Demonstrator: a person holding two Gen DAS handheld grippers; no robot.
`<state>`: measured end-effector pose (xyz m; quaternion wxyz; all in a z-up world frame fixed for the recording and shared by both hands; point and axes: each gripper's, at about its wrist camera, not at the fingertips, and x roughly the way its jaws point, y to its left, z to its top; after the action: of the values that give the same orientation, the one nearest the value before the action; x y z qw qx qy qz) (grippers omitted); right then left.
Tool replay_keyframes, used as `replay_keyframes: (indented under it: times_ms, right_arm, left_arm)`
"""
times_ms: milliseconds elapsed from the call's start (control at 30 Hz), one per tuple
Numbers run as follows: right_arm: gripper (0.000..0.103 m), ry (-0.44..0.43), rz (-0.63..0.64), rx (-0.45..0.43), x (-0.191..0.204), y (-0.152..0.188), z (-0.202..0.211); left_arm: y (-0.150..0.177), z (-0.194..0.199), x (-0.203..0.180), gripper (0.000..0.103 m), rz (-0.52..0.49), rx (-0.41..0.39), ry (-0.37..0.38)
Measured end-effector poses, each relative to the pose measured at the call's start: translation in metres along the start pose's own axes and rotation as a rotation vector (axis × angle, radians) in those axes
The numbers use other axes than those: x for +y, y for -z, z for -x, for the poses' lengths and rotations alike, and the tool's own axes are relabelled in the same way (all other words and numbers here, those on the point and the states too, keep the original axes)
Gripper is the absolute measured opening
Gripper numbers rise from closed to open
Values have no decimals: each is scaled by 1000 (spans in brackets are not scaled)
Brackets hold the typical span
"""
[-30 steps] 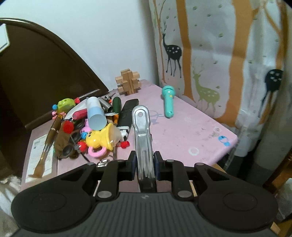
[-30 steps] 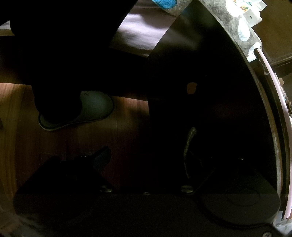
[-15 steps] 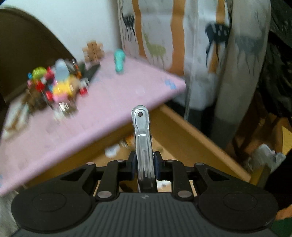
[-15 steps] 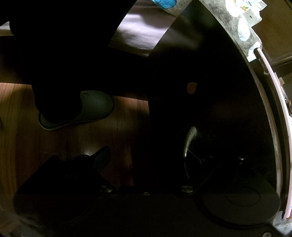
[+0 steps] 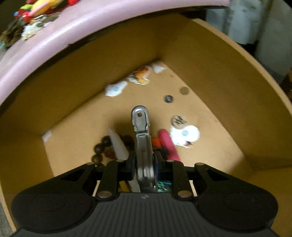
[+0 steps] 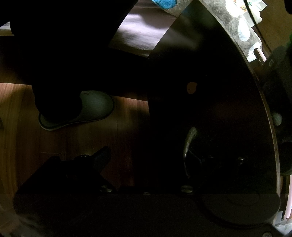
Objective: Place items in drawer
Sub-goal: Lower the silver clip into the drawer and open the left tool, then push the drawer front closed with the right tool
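In the left wrist view no writing can be read; the printed marks on the small packets are too blurred. The left gripper (image 5: 144, 160) is clamped tight on a metal clip (image 5: 141, 138), which stands up between the jaws and hangs above the open drawer (image 5: 209, 54). On the drawer floor lie 2 small white packets (image 5: 115, 88), an orange-printed wrapper (image 5: 139, 74), 2 dark round tokens (image 5: 168, 98), a white round disc (image 5: 185, 134), a pink stick (image 5: 168, 145), a white strip (image 5: 118, 145) and dark brown beads (image 5: 99, 150). Above it runs the pink table edge (image 5: 54, 42), with a toy pile (image 5: 36, 11) on top. The right wrist view is very dark: the right gripper (image 6: 146, 164) is barely visible and I cannot tell how far it is open. A grey slipper (image 6: 91, 109) rests on the wooden floor (image 6: 18, 118).
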<state>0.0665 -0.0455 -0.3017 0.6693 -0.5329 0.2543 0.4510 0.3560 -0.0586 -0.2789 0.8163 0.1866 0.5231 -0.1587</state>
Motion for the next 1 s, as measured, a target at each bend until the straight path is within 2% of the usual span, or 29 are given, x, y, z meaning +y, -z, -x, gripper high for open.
replay_keyframes:
  times_ms: [67, 333, 467, 533, 600, 733, 800, 1000]
  right_arm:
    - [89, -1, -2, 2, -1, -1, 0]
    - [88, 10, -6, 3, 1, 0, 0]
    - [86, 17, -22, 15, 2, -1, 0]
    - [84, 28, -35, 25, 2, -2, -1]
    - [79, 61, -20, 37, 7, -2, -3]
    - [74, 124, 10, 53, 15, -2, -5]
    - [71, 143, 9, 54, 16, -2, -5]
    - [66, 180, 79, 86, 22, -1, -7]
  left_arm:
    - [5, 6, 0, 70, 16, -18, -10]
    - [54, 84, 12, 71, 202, -170, -8]
    - [81, 126, 17, 72, 302, -247, -9]
    - [95, 147, 19, 76, 353, -286, -10]
    - [110, 166, 22, 76, 408, -329, -16]
    - [145, 194, 29, 76, 540, -438, -54]
    - [160, 206, 38, 76, 600, -490, -19]
    - [185, 216, 57, 76, 670, -553, 7]
